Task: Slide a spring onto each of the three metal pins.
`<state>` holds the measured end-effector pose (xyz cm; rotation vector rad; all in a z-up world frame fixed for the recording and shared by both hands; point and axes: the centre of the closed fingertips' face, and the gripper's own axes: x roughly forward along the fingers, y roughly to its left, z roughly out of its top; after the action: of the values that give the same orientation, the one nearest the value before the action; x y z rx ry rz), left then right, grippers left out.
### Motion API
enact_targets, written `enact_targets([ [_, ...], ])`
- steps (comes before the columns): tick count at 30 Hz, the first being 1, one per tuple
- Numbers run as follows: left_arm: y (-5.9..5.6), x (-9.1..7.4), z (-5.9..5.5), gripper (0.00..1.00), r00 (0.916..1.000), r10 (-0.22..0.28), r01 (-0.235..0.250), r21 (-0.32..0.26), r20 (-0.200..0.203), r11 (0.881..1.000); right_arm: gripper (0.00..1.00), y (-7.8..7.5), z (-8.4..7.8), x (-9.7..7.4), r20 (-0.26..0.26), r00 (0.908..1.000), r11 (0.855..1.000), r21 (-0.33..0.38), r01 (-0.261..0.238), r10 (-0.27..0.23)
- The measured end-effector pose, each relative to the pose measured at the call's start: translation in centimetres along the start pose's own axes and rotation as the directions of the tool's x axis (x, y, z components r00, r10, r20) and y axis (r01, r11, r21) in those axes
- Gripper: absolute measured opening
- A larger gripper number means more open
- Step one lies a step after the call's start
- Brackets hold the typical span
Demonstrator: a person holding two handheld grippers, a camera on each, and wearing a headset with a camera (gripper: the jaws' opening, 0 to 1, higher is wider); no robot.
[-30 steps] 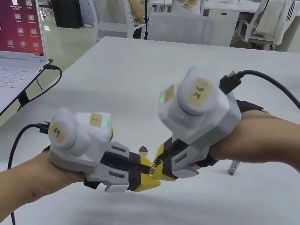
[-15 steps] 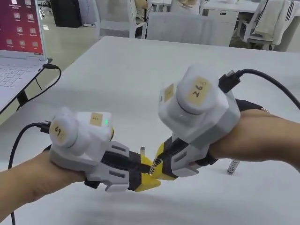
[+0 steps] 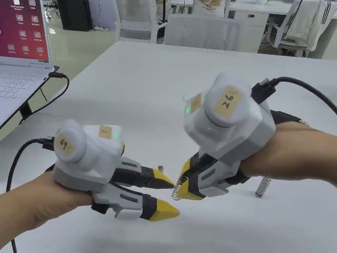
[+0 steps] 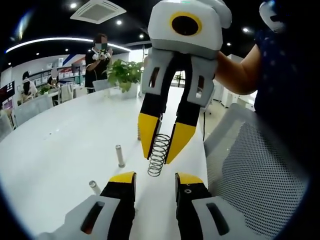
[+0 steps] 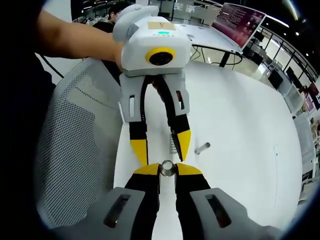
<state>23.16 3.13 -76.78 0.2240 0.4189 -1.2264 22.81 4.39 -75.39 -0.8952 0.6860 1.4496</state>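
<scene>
White table [image 3: 158, 79] in an office, with a laptop [image 3: 21, 47] at upper left. At lower left the left claw [image 3: 169, 197] is open and empty. Near its tips stands a bare pin [image 3: 160, 169]. At centre the right claw [image 3: 189, 182] is closed on a spring [image 3: 179, 187]. This looks like the threading step. Next, I think, the spring's open end must come over the pin top, in line, then slide down.

A silver coil spring [image 4: 158, 156] is pinched in the right gripper [image 3: 185, 183] above the desk [image 3: 158, 84]. A second spring [image 3: 261, 187], a short metal pin [image 4: 120, 156] and a nearer pin [image 4: 94, 187] are set on the desk.
</scene>
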Motion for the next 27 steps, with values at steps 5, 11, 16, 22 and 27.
enact_targets([
  [5, 0.2, -0.1, -0.1, 0.31, 1.0, 0.006, -0.006, -0.016, -0.001, 1.0, 0.08, -0.3, -0.5, -0.3, -0.005, 1.0, 1.0, 0.009, 0.008, -0.008],
  [11, 0.4, -0.5, -0.1, 0.36, 0.9999, 0.016, -0.016, -0.033, 0.001, 0.999, 0.08, -0.6, -0.9, -0.6, -0.008, 0.9999, 1.0, 0.019, 0.016, -0.015],
  [16, 0.7, -1.1, 0.0, 0.39, 0.9994, 0.033, -0.032, -0.04, 0.006, 0.999, 0.08, -1.0, -1.3, -1.4, -0.006, 0.9996, 0.999, 0.035, 0.029, -0.029],
  [22, 1.0, -1.9, -0.1, 0.42, 0.9988, 0.049, -0.048, -0.061, 0.009, 0.997, 0.08, -1.4, -2.0, -1.9, -0.013, 0.9992, 0.998, 0.051, 0.039, -0.038],
  [27, 0.9, -2.5, -0.6, 0.43, 0.9981, 0.061, -0.061, -0.068, 0.006, 0.996, 0.08, -1.6, -2.4, -2.0, -0.017, 0.9989, 0.997, 0.058, 0.043, -0.043],
])
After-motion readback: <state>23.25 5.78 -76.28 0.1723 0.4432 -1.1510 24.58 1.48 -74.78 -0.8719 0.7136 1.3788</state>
